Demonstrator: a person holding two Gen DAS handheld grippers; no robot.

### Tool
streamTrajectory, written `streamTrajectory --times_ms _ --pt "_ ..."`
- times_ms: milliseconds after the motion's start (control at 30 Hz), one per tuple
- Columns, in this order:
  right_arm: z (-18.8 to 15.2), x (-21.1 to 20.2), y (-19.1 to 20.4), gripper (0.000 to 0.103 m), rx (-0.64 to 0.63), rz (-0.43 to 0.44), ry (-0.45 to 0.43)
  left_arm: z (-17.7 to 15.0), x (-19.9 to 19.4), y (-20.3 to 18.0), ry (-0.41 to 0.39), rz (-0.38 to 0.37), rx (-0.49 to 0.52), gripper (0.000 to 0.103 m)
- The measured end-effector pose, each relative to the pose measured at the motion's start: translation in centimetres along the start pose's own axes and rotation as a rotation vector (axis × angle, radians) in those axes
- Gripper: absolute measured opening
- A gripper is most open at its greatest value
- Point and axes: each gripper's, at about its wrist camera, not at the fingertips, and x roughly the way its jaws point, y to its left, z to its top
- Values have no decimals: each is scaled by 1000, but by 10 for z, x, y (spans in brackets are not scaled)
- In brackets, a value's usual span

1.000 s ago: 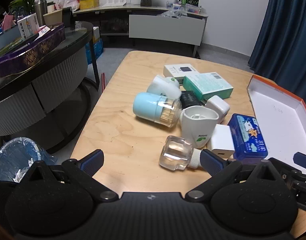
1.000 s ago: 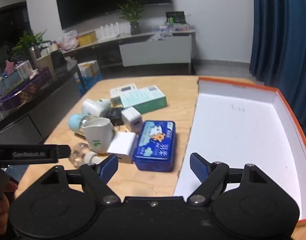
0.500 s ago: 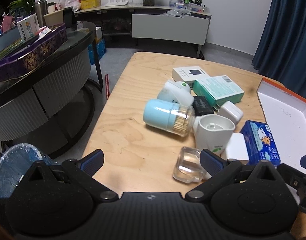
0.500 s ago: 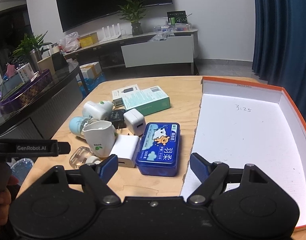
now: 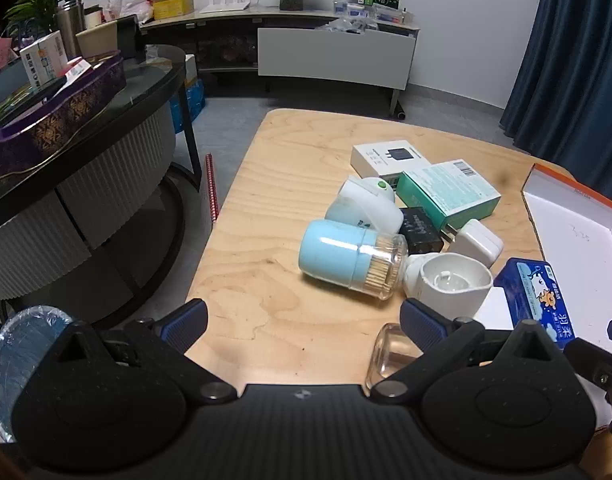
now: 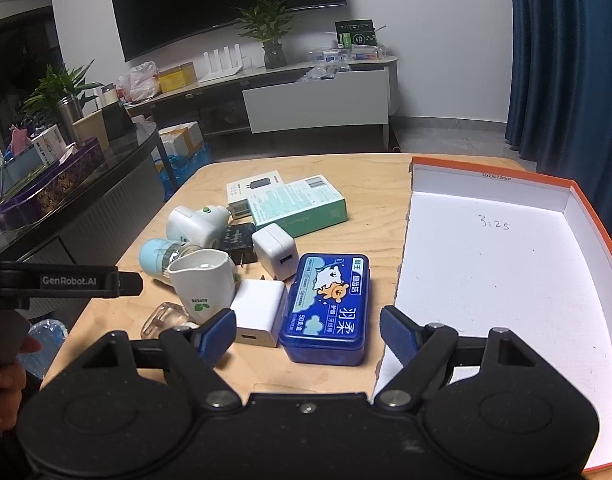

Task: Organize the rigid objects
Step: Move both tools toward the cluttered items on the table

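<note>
Your right tool (image 6: 308,330) is spread wide, holding nothing, hovering over the near edge of the counter (image 6: 370,168) with the blue tin (image 6: 328,306) lying flat just ahead between its fingers. Your left tool (image 5: 302,316) is also released and empty, low over the counter's near left side; its right finger sits just above a clear glass jar (image 5: 388,354) lying on its side.

Beside the blue tin: white charger cube (image 6: 260,312), touching the tin's left edge. Behind it a white cup (image 6: 204,280) stands upright, close to the glass jar. A light blue toothpick holder (image 5: 352,258) lies on its side next to the cup. Further back: small white plug adapter (image 6: 275,254), black adapter (image 6: 236,238), white rounded device with green button (image 6: 196,220), all bunched together. Farthest: teal box (image 6: 296,206) leaning over a white flat box (image 6: 254,188).

Right of the pile, apart from the tin, your orange-rimmed tray (image 6: 494,268) lies open.
</note>
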Motion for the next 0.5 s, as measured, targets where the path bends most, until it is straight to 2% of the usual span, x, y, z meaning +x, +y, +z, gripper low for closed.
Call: streamTrajectory --times_ms 500 --pt "2 8 4 93 1 -8 22 7 11 0 1 -30 34 103"
